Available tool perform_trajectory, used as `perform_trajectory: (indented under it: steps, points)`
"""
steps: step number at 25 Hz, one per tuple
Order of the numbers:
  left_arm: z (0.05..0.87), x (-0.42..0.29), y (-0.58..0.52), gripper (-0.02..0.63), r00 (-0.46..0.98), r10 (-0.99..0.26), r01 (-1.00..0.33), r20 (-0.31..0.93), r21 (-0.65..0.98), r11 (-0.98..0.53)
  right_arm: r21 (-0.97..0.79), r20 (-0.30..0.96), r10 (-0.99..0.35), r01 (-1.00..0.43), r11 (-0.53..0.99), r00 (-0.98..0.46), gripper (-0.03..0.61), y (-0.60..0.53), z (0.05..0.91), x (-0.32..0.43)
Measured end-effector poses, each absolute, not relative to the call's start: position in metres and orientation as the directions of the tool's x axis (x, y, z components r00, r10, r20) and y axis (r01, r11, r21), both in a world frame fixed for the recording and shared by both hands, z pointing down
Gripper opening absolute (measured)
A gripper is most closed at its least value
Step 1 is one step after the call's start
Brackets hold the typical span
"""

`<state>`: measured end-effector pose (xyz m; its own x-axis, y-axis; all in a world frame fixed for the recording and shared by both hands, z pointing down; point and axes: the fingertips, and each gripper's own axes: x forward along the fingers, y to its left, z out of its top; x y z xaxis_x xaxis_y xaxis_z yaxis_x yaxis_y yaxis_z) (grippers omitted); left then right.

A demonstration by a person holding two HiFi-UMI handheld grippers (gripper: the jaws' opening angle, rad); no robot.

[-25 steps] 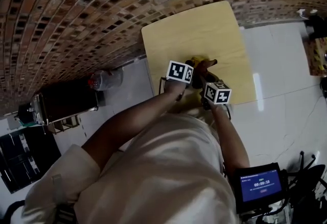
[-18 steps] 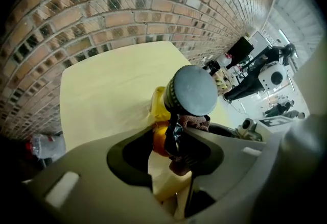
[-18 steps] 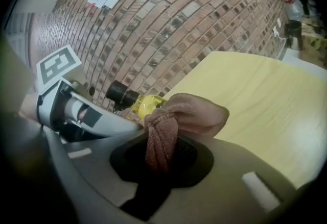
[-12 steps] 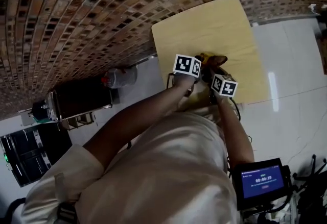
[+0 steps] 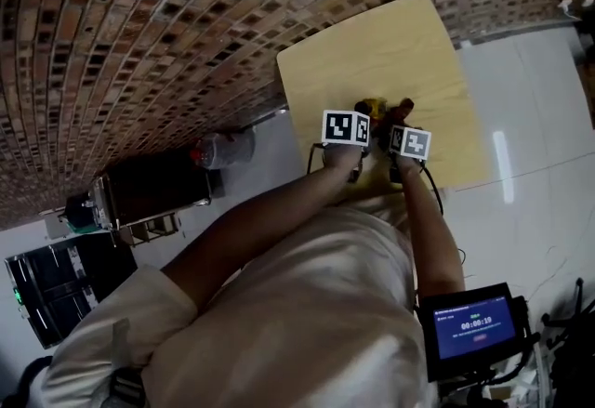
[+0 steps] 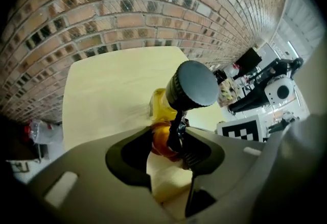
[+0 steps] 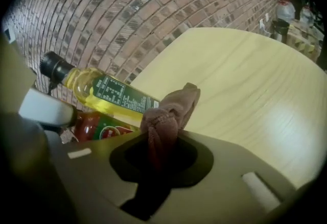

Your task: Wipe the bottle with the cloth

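An oil bottle (image 6: 162, 106) with a black cap (image 6: 196, 83), yellow oil and a red-and-green label stands tilted over the pale wooden table (image 5: 390, 44). My left gripper (image 6: 171, 142) is shut on its lower body, and its jaws have just eased a little wider with the bottle still between them. My right gripper (image 7: 162, 142) is shut on a bunched brown cloth (image 7: 169, 112), which hangs just beside the bottle's green label (image 7: 122, 96). In the head view the bottle (image 5: 375, 107) and the cloth (image 5: 402, 109) sit between the two marker cubes.
A brick wall (image 5: 139, 34) runs behind the table. On the white tile floor to the left lie a plastic water bottle (image 5: 225, 148) and a dark cart (image 5: 149, 188). A small screen (image 5: 474, 327) glows at lower right.
My right gripper has come down with the cloth, closer to the bottle and the left gripper. The left gripper has stayed in place on the bottle.
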<state>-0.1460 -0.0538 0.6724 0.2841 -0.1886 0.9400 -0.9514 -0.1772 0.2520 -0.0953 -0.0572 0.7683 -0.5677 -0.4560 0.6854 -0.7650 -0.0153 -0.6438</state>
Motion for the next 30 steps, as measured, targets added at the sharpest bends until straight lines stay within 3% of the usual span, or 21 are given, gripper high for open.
perform_trajectory:
  steps: [3, 5, 9, 15, 18, 21, 23, 25, 27, 30]
  points:
    - [0.671, -0.151, -0.059, 0.184, 0.291, -0.221, -0.957, 0.931, 0.279, -0.083, -0.674, 0.655, -0.510, -0.736, -0.063, -0.557, 0.063, -0.051, 0.755, -0.079]
    - [0.669, -0.148, -0.059, 0.184, 0.306, -0.218, -0.951, 0.927, 0.289, -0.110, -0.712, 0.615, -0.558, -0.696, -0.091, -0.557, 0.063, -0.041, 0.747, -0.065]
    - [0.661, -0.137, -0.048, 0.256, 0.368, -0.174, -0.912, 0.913, 0.319, -0.256, -0.740, 0.570, -0.612, -0.666, -0.092, -0.549, 0.063, -0.016, 0.746, -0.041]
    - [0.641, -0.146, -0.033, 0.277, 0.358, -0.167, -0.797, 0.919, 0.207, -0.568, -0.751, 0.547, -0.628, -0.656, -0.076, -0.553, 0.063, 0.009, 0.739, -0.031]
    - [0.622, -0.148, -0.040, 0.281, 0.330, -0.258, -0.589, 0.908, -0.016, -0.808, -0.744, 0.535, -0.634, -0.667, -0.042, -0.558, 0.063, 0.011, 0.729, -0.029]
    - [0.612, -0.143, -0.043, 0.287, 0.324, -0.349, -0.245, 0.879, -0.279, -0.929, -0.740, 0.529, -0.631, -0.672, -0.016, -0.567, 0.063, 0.009, 0.725, -0.031]
    - [0.612, -0.139, -0.041, 0.290, 0.319, -0.425, 0.057, 0.847, -0.465, -0.883, -0.742, 0.525, -0.625, -0.670, -0.004, -0.578, 0.063, 0.010, 0.724, -0.034]
    - [0.610, -0.135, -0.037, 0.311, 0.342, -0.490, 0.319, 0.802, -0.590, -0.742, -0.743, 0.524, -0.620, -0.670, 0.003, -0.584, 0.063, 0.010, 0.723, -0.036]
    - [0.605, -0.129, -0.032, 0.324, 0.366, -0.492, 0.437, 0.790, -0.613, -0.658, -0.738, 0.525, -0.621, -0.675, 0.008, -0.582, 0.063, 0.010, 0.723, -0.035]
    - [0.607, -0.127, -0.029, 0.333, 0.349, -0.451, 0.444, 0.821, -0.569, -0.692, -0.736, 0.526, -0.627, -0.677, 0.002, -0.575, 0.063, 0.010, 0.722, -0.034]
